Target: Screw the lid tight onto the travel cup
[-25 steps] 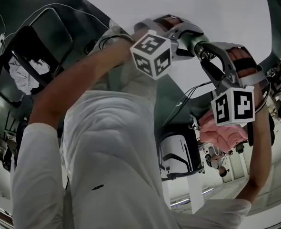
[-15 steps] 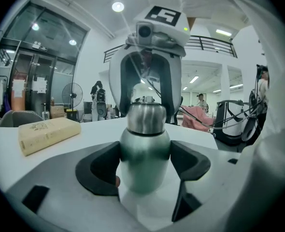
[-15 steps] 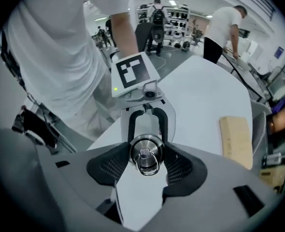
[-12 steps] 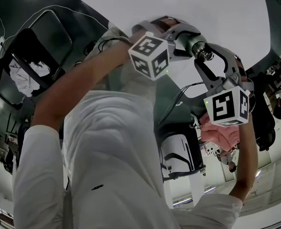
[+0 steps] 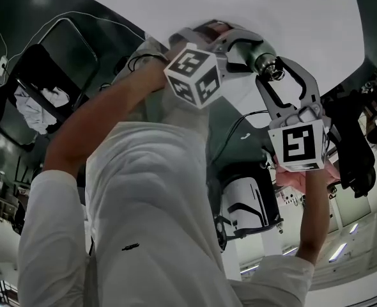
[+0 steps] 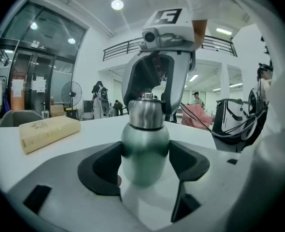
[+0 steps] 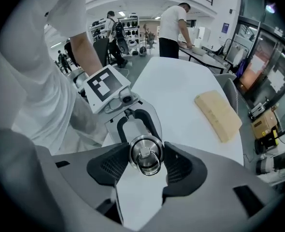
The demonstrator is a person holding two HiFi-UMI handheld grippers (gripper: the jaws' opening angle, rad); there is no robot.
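Note:
The travel cup [image 6: 145, 151] has a green body and lies between the pads of my left gripper [image 6: 145, 166], which is shut on it. Its steel lid [image 7: 146, 154], with a ring on top, sits on the cup's neck. My right gripper [image 7: 146, 162] is shut on that lid, a pad pressing each side. In the head view the cup [image 5: 245, 48] is held level above the white table's [image 5: 284, 11] near edge. There the left gripper [image 5: 234, 47] comes in from the left, and the right gripper [image 5: 269, 69] meets the lid end from below right.
A tan block [image 7: 219, 115] lies on the white table [image 6: 89, 129] beyond the grippers. A black and white case [image 5: 243, 206] and cables sit below the table edge. A dark chair [image 5: 41, 75] stands to the left. People stand in the background.
My right gripper has turned about the lid; its marker cube swung left and downward. The left gripper with the cup has shifted slightly left.

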